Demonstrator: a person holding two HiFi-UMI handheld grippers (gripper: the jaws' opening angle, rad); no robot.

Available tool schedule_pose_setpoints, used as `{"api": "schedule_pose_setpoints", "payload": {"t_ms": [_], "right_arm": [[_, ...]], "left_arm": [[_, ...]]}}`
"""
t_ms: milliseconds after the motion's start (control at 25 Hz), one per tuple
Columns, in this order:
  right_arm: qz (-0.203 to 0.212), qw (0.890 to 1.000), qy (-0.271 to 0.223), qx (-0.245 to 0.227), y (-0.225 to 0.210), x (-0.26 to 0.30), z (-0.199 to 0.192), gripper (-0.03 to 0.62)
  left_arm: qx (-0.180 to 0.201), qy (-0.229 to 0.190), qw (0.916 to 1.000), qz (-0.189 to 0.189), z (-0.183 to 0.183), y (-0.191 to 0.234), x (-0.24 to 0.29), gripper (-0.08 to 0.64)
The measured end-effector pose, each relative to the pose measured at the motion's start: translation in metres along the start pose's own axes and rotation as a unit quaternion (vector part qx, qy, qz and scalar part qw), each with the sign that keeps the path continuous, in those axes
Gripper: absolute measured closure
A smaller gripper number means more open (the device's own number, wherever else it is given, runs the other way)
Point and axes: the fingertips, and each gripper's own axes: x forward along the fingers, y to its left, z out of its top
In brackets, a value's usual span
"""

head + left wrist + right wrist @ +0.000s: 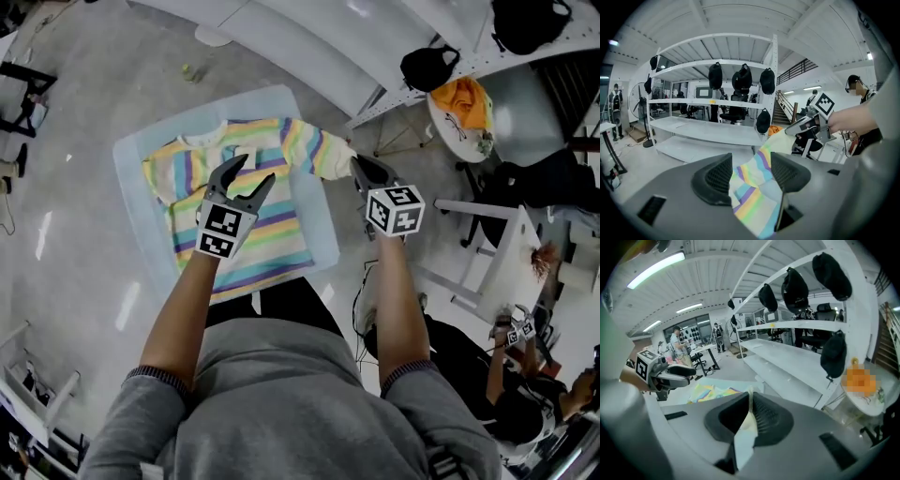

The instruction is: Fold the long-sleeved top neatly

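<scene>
A pastel-striped long-sleeved top (253, 220) lies spread on a pale low table (131, 159). My right gripper (359, 167) is shut on the cream cuff of the top's right sleeve (330, 155) and holds it lifted off the table's right edge. In the right gripper view the cuff cloth (745, 432) is pinched between the closed jaws of the right gripper (750, 416). My left gripper (251, 173) hovers over the chest of the top with its jaws spread. In the left gripper view the left gripper (751, 176) has striped cloth (754, 201) showing in the gap, and the raised sleeve leads up to the right gripper (797, 127).
White shelving (712, 98) hung with black bags stands behind the table. To the right are a round table with an orange item (464, 103), a black bag (429, 66), a white desk (497, 253) and a seated person (525, 375).
</scene>
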Motion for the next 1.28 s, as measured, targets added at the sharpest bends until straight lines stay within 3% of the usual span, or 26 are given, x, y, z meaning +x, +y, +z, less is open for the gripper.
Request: {"api": "schedule_pose_setpoints", "payload": {"t_ms": [440,840,1280], "right_arm": [[0.096,0.990,0.008,-0.107,0.096,0.051,0.042,0.558],[0.192,0.959,0.047,-0.202,0.186,0.097,0.051,0.558],[0.258,0.933,0.107,-0.227,0.265,0.175,0.016,0.558]], "left_arm": [[-0.032,-0.012,0.9971,0.067,-0.018,0.054,-0.052,0.278],[-0.063,-0.011,0.9906,0.121,-0.041,0.089,-0.094,0.278],[-0.100,0.007,0.9803,0.170,-0.082,0.123,-0.127,0.278]]}}
